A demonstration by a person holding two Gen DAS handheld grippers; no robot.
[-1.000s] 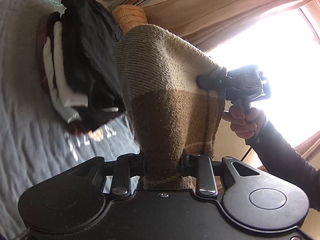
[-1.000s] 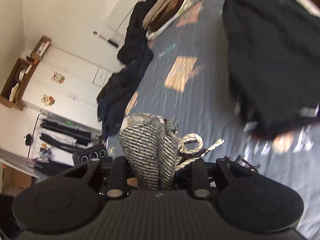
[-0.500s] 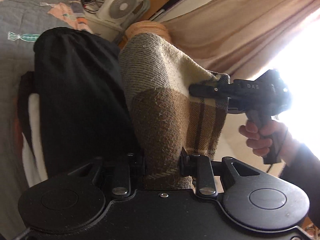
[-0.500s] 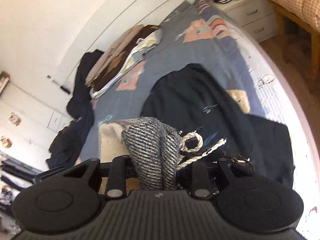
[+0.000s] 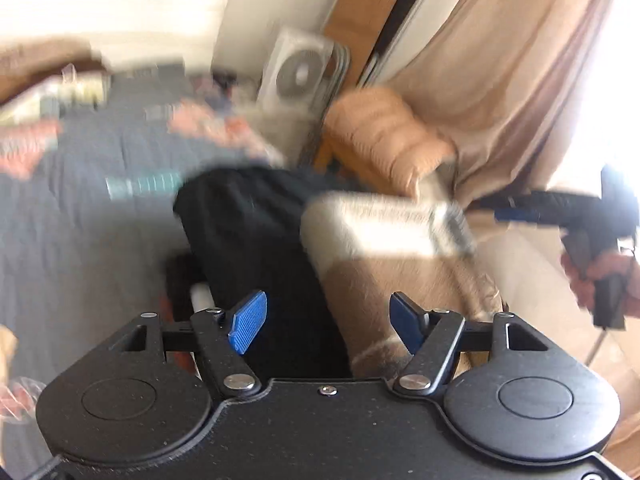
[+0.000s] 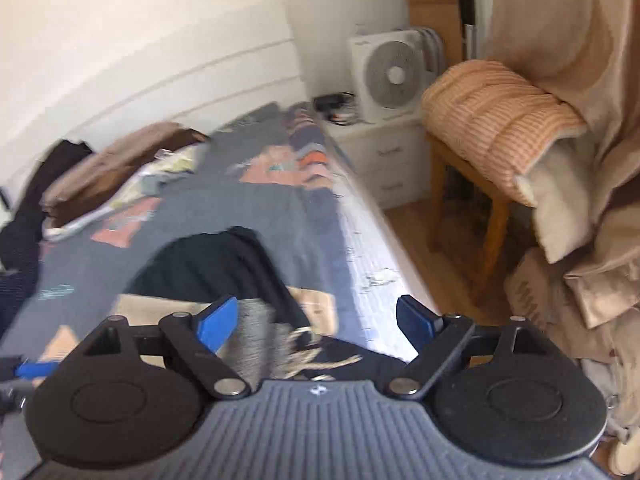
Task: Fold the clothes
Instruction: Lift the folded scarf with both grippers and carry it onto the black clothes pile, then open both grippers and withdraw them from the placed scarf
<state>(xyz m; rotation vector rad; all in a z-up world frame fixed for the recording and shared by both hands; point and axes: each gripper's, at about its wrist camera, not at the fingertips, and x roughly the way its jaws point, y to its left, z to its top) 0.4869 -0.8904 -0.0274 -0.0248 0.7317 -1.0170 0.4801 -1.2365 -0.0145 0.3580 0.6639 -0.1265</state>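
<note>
Now we let our left claw (image 5: pixel 324 322) and right claw (image 6: pixel 316 320) spread, releasing the folded plaid scarf (image 5: pixel 392 268) onto the black pile (image 5: pixel 256 232); unfolded clothes (image 6: pixel 36 200) remain.

Both cams were wrist fisheyes, each looking fwd along its own fingers and tilted down.

Left cam sat close over the bed (image 5: pixel 80 220), facing toward the curtain (image 5: pixel 500 80) and bright window; view motion-blurred.

Right cam looked along the bed's edge toward the wall and nightstand (image 6: pixel 384 152).

Shared btw views: box fan (image 5: pixel 300 76) (image 6: pixel 390 74), orange cushion on the chair (image 5: pixel 384 136) (image 6: pixel 500 120), black clothes pile (image 5: pixel 248 232) (image 6: pixel 216 264), plaid scarf (image 5: pixel 392 256) (image 6: pixel 252 332). Right gripper (image 5: pixel 516 208) showed at left cam's right edge.
</note>
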